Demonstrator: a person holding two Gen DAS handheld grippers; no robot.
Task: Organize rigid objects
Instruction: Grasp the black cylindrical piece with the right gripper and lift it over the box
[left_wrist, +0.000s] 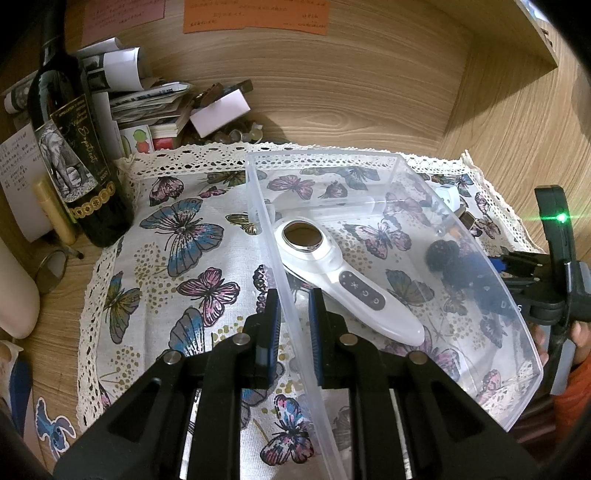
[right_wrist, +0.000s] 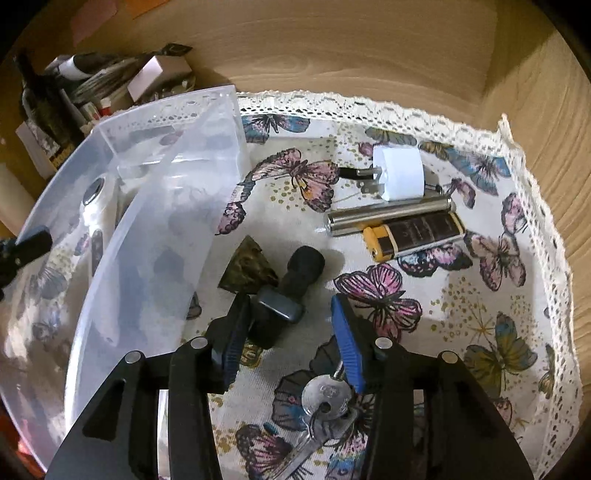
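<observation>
The bin's (left_wrist: 295, 332) near wall is pinched by the left claw (left_wrist: 294, 308); beside the bin, the right claw (right_wrist: 290, 314) is held part-open, empty, over a black stopper (right_wrist: 291, 291).

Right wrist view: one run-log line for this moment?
left tongs: shut on clear plastic bin wall | right tongs: open over black dumbbell-shaped object | white handheld device: in bin

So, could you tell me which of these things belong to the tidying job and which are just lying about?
Job:
clear bin
white handheld device inside it
black knobbed object
plug adapter
metal tube
lighter
key
brass bell

Lying about:
wine bottle
paper pile
</observation>
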